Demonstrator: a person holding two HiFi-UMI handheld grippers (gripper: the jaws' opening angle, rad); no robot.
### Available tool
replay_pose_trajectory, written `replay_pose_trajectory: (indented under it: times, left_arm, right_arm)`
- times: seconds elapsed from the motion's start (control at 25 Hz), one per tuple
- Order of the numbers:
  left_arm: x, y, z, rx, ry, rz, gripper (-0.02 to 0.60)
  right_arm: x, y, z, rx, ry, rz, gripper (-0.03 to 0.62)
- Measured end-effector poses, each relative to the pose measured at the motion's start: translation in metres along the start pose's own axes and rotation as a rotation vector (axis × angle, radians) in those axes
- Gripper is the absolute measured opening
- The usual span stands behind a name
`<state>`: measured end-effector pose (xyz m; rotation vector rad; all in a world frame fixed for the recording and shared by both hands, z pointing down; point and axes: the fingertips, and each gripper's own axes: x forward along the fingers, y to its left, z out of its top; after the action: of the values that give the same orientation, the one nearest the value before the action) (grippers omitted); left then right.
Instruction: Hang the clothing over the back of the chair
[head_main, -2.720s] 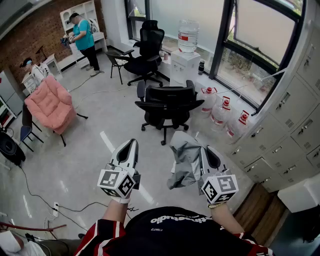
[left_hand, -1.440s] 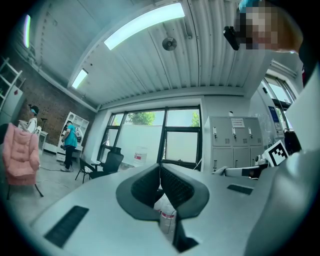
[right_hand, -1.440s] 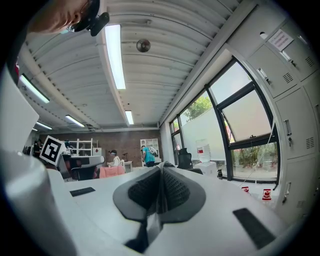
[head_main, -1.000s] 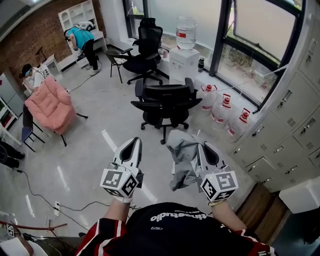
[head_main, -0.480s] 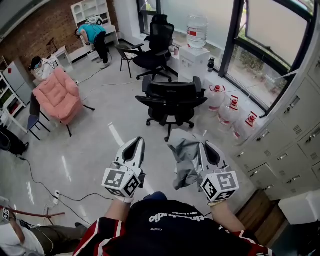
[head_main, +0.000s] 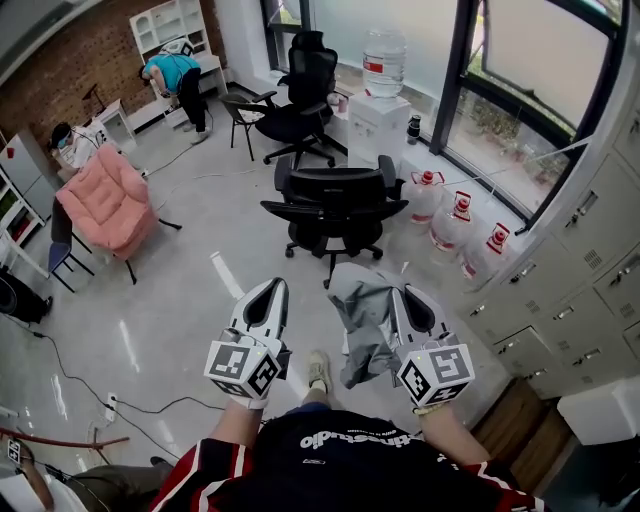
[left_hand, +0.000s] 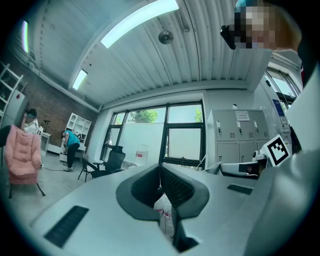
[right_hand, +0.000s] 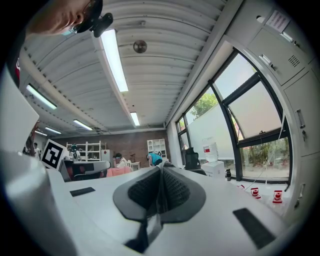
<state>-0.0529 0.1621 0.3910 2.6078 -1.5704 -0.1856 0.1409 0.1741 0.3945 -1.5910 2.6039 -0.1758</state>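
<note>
I am holding both grippers out in front of me above the glossy grey floor. My right gripper is clamping down on one crumpled grey garment. The cloth is bunching over the jaw tips and drooping to the left of that gripper, and in the right gripper view it is showing as a thin fold pinched between the pads. My left gripper is carrying nothing. In the left gripper view its jaws are pressing together at the tips.

The garment is hanging in the air, well apart from any chair. The nearest black mesh office chair is standing ahead of me with its back turned my way and nothing draped over it. A second black office chair is standing farther off by the window, with one small black side chair just beside it.

One pink padded armchair is sitting off to the left. A white water dispenser is carrying one clear bottle, and three water jugs with red labels are lined up on the floor along the window wall. One person in a teal shirt is bending over near the white shelves. Grey lockers are running along my right.
</note>
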Motion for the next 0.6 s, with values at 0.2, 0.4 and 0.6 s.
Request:
replay_pose_trajectory:
  times: [0.2, 0.4, 0.6]
  left_arm:
    - [0.036, 0.017, 0.000, -0.010, -0.001, -0.014, 0.026]
    - [0.081, 0.052, 0.002, -0.007, -0.006, -0.011, 0.026]
    - [0.131, 0.089, 0.012, -0.003, -0.002, -0.010, 0.026]
  right_arm:
    - [0.033, -0.009, 0.003, -0.004, 0.008, 0.009, 0.021]
    - [0.086, -0.026, 0.007, -0.002, 0.006, 0.008, 0.021]
    - [0.143, -0.043, 0.018, -0.005, 0.008, 0.003, 0.021]
